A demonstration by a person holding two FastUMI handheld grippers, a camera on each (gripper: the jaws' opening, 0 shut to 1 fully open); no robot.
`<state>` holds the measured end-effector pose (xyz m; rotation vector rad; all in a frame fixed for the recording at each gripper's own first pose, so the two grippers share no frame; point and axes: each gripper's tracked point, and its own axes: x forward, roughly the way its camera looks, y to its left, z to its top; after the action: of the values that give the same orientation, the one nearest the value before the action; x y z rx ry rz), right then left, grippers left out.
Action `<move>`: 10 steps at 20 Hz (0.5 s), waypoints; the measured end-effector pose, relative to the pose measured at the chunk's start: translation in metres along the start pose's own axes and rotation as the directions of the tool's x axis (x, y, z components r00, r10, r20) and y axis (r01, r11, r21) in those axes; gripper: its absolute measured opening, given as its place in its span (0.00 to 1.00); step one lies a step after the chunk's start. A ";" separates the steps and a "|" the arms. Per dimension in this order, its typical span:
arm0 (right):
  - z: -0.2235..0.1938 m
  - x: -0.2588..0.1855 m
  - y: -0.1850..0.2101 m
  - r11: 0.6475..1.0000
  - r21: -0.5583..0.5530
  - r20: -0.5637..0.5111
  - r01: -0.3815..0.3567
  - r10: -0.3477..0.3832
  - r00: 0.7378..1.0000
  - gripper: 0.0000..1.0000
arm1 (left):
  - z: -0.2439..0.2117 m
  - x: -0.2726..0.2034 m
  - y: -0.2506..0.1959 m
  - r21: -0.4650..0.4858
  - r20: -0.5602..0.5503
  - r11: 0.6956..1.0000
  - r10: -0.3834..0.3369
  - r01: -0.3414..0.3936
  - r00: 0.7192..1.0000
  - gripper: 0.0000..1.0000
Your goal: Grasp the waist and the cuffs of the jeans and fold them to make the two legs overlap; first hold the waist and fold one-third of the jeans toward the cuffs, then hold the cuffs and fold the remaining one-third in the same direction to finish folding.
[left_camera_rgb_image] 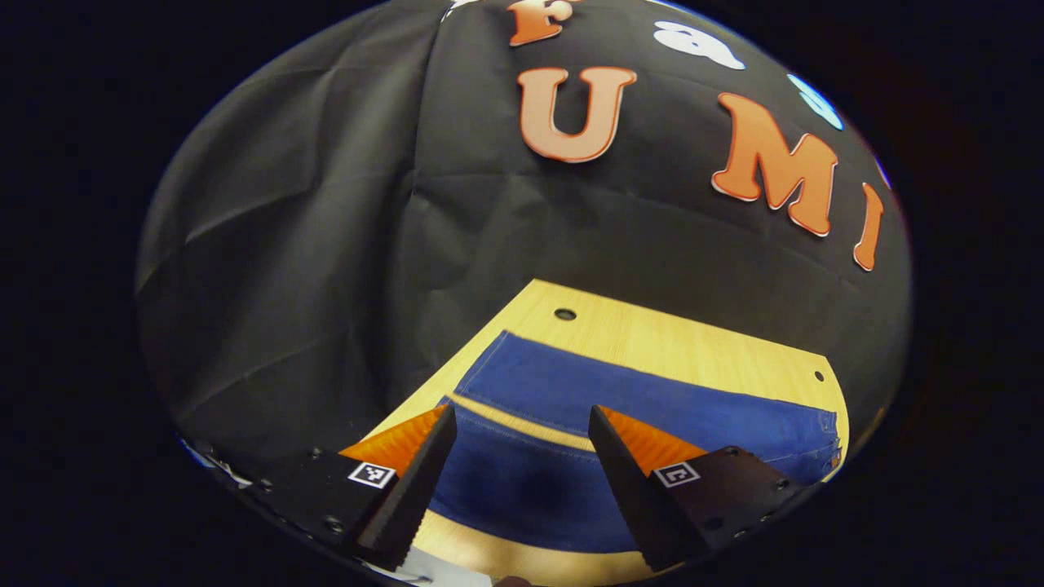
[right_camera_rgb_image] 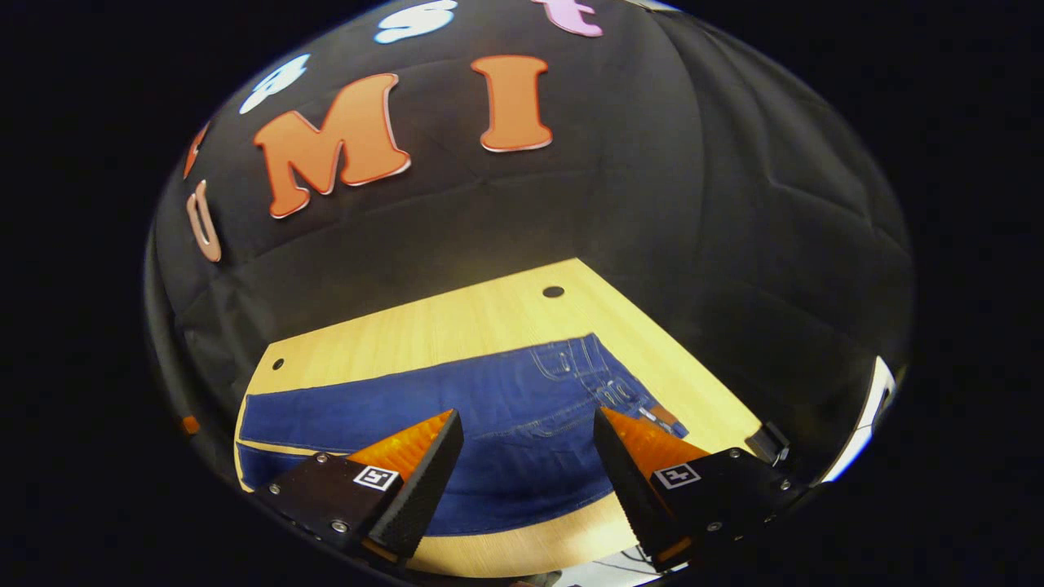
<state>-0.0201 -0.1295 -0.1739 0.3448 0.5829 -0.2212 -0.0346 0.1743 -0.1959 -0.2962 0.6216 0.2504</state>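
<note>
A light wooden worktop point(left_camera_rgb_image: 652, 334) with small round holes near its back edge stands against the booth's black cloth wall point(left_camera_rgb_image: 285, 244). The jeans point(left_camera_rgb_image: 571, 391) lie flat across it, legs side by side, cuffs toward the left edge, waist point(right_camera_rgb_image: 603, 375) toward the right. The left gripper point(left_camera_rgb_image: 522, 456) hovers above the near leg by the cuffs, jaws wide apart and holding nothing. The right gripper point(right_camera_rgb_image: 530, 465) hangs over the seat and waist near the front edge, jaws likewise spread and empty.
</note>
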 end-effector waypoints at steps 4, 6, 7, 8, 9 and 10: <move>-0.034 0.015 -0.025 0.976 0.216 -0.136 0.010 0.020 0.990 0.98 | -0.035 0.012 0.019 -0.152 -0.147 0.988 -0.023 0.001 0.989 0.97; -0.046 0.022 -0.035 0.962 0.270 -0.185 0.028 0.023 0.982 0.98 | -0.052 0.015 0.026 -0.231 -0.214 0.973 -0.040 -0.011 0.976 0.98; -0.051 0.025 -0.039 0.958 0.282 -0.205 0.039 0.020 0.978 0.98 | -0.060 0.017 0.029 -0.265 -0.246 0.964 -0.048 -0.020 0.968 0.98; -0.057 0.028 -0.044 0.956 0.290 -0.227 0.048 0.019 0.974 0.98 | -0.070 0.020 0.033 -0.300 -0.272 0.953 -0.058 -0.027 0.961 0.98; -0.059 0.031 -0.046 0.954 0.294 -0.240 0.050 0.023 0.970 0.98 | -0.076 0.022 0.037 -0.337 -0.294 0.941 -0.067 -0.038 0.953 0.98; -0.063 0.033 -0.045 0.952 0.301 -0.259 0.051 0.031 0.965 0.98 | -0.084 0.023 0.042 -0.376 -0.317 0.925 -0.074 -0.053 0.945 0.98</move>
<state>-0.0381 -0.1509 -0.2530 0.6791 0.8140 -0.2793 -0.0748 0.1870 -0.2829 -0.7281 0.9002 0.3149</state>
